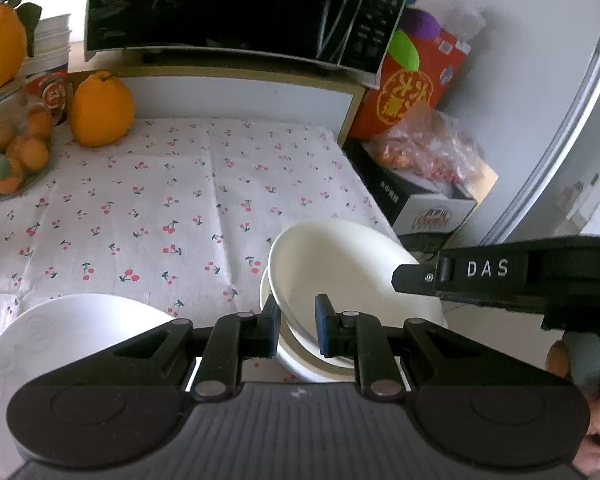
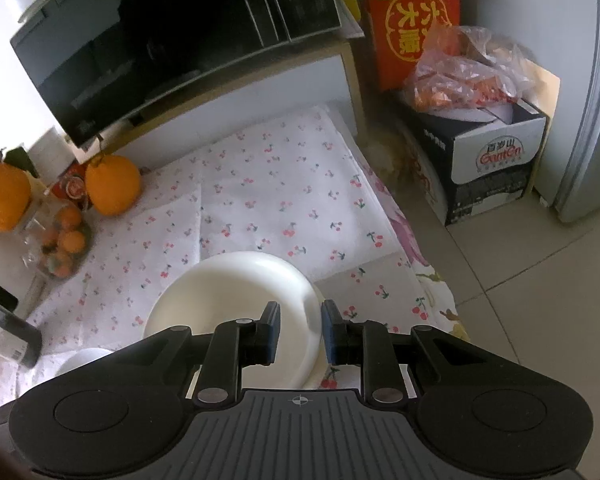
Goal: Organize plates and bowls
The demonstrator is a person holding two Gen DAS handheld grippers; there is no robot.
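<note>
In the left wrist view a white bowl (image 1: 332, 264) sits tilted in a second white bowl (image 1: 300, 360) at the table's right edge. My left gripper (image 1: 298, 330) straddles the tilted bowl's near rim with a gap between the pads. A white plate (image 1: 64, 332) lies at the lower left. My right gripper (image 1: 400, 276) comes in from the right at the bowl's far rim. In the right wrist view the right gripper (image 2: 300, 330) straddles the rim of the white bowl (image 2: 236, 292), its pads apart at the wall.
A cherry-print cloth (image 1: 160, 208) covers the table. Oranges (image 1: 100, 110) and a jar of small fruit (image 1: 12, 148) stand at the back left. A black microwave (image 1: 240, 4) sits behind. Boxes (image 2: 492, 152) and a fridge (image 2: 592, 100) stand right, on the floor.
</note>
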